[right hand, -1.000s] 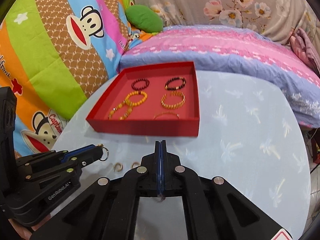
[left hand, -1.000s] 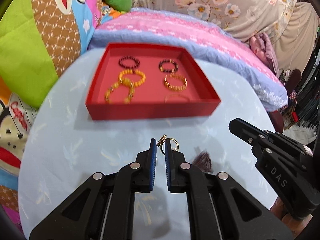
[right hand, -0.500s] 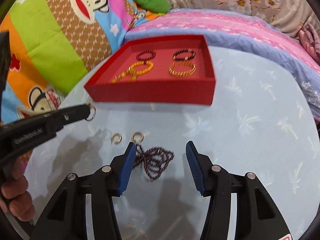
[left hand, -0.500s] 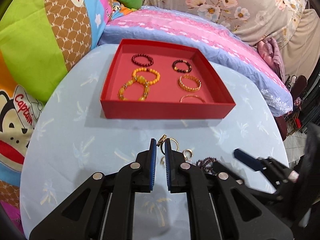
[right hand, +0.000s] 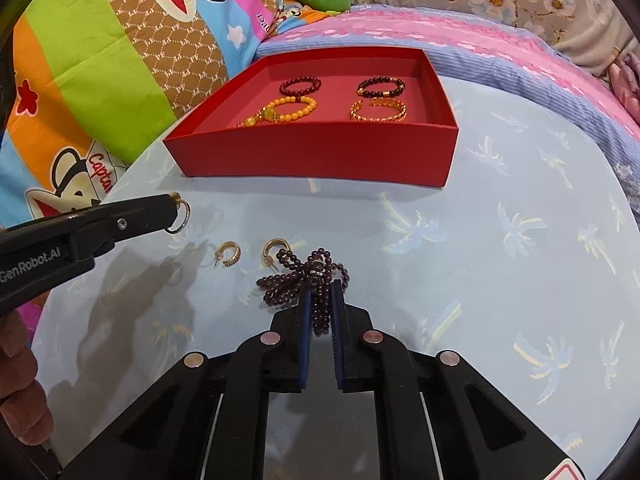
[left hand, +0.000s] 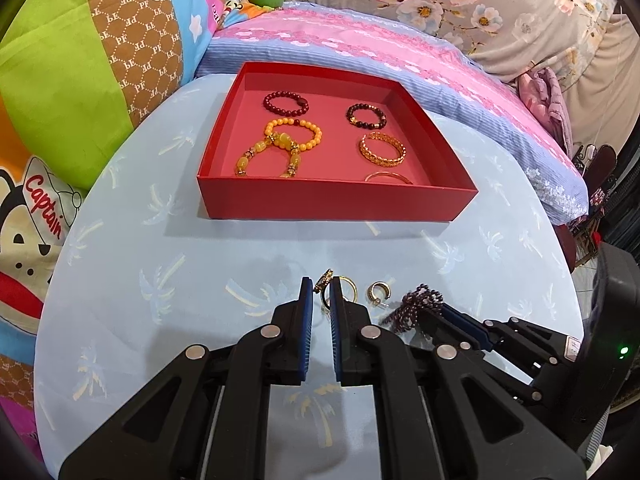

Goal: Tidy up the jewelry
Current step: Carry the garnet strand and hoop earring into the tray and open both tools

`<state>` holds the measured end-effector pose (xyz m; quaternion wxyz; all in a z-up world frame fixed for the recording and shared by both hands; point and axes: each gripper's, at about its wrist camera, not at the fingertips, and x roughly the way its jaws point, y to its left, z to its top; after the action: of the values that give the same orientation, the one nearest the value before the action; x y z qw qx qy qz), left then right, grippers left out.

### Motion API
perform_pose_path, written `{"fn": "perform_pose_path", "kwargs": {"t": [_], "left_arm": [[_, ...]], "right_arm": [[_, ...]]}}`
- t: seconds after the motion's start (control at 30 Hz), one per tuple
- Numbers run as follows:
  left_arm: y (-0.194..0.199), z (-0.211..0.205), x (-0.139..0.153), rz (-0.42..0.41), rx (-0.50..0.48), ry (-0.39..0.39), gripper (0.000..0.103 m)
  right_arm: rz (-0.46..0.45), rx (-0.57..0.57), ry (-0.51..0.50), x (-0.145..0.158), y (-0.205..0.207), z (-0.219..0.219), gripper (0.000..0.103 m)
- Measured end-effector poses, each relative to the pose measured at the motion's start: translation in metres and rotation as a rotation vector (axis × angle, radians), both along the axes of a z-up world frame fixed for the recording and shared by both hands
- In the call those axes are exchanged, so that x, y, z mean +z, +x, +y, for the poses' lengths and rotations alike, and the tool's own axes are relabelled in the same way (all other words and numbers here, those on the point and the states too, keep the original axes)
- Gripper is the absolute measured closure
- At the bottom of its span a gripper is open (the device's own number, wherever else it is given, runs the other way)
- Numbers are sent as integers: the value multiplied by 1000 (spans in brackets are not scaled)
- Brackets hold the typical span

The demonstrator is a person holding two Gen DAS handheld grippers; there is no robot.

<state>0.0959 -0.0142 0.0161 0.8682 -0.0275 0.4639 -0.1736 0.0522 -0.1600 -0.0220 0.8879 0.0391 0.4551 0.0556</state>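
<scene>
The dark bead strand (right hand: 306,276) lies bunched on the table (right hand: 500,264), and the right gripper (right hand: 319,300) has its blue fingers (right hand: 305,320) closed on the strand's near loops, with the rest spilling out just past the fingertips. Just left of those fingertips lie two gold hoop earrings (right hand: 230,255), close together on the cloth and apart from the beads, though the nearer one almost touches them. Farther left, the left gripper (left hand: 320,286) holds a gold ring (left hand: 343,289) pinched at its fingertips, the narrow gap between its fingers filled by the ring and a small ornament on it; from the right wrist view the ring hangs from the tip, above the table. Beyond both sets of fingers sits the red tray (left hand: 336,204), holding two dark bead bracelets (left hand: 286,103) at the back, a yellow bead bracelet (left hand: 280,146) and a gold bangle (left hand: 382,150) in the middle, and a thin gold hoop (left hand: 387,177) against the front wall. Bright cushions (left hand: 60,80) lie behind the table.
</scene>
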Motion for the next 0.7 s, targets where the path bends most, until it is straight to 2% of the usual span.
{"fn": "perform_pose_path", "kwargs": {"t": [0.1, 0.13, 0.33, 0.53, 0.7], "left_arm": [[2, 0, 4, -6, -2, -2, 95], [3, -1, 6, -11, -3, -3, 95], [18, -6, 23, -54, -13, -12, 95], [52, -17, 40, -96, -26, -22, 95], [86, -31, 34, -86, -38, -20, 95]], "right_arm": [[-17, -10, 26, 11, 0, -4, 94], [-26, -11, 31, 15, 0, -4, 97], [-109, -13, 49, 55, 17, -13, 97], [-171, -17, 62, 82, 54, -24, 97], [-190, -21, 43, 89, 92, -28, 97]]}}
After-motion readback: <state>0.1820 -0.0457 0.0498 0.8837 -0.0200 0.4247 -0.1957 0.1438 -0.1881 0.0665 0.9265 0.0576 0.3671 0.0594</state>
